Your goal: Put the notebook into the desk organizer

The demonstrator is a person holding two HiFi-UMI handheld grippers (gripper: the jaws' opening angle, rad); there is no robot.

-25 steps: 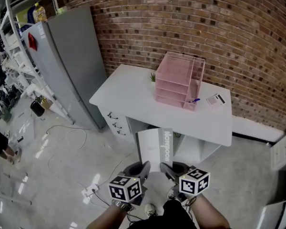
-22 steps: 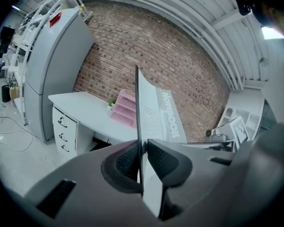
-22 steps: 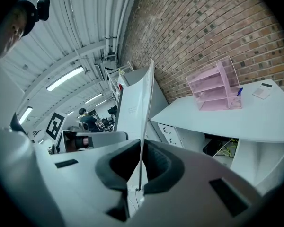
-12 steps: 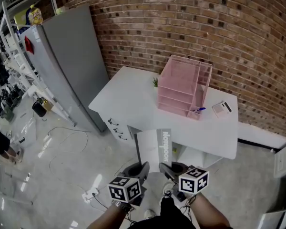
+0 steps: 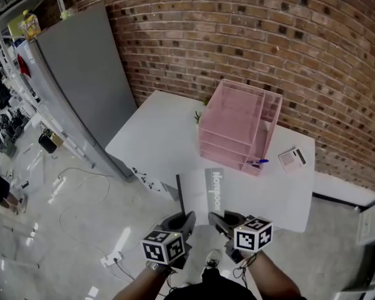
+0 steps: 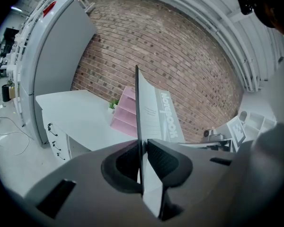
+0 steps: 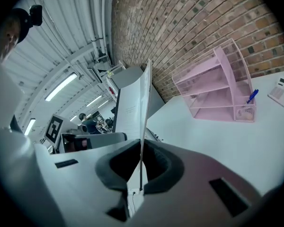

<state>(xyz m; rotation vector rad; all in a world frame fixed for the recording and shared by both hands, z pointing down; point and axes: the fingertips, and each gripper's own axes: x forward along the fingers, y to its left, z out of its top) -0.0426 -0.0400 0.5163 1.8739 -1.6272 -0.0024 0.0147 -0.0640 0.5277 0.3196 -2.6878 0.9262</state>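
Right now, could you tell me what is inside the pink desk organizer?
A blue pen sits in a front side compartment of the organizer. The trays look bare; their mesh-walled depths cannot be seen.

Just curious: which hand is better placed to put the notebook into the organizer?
Probably right. The right tool and left tool both clamp the notebook, but the organizer stands farther right.
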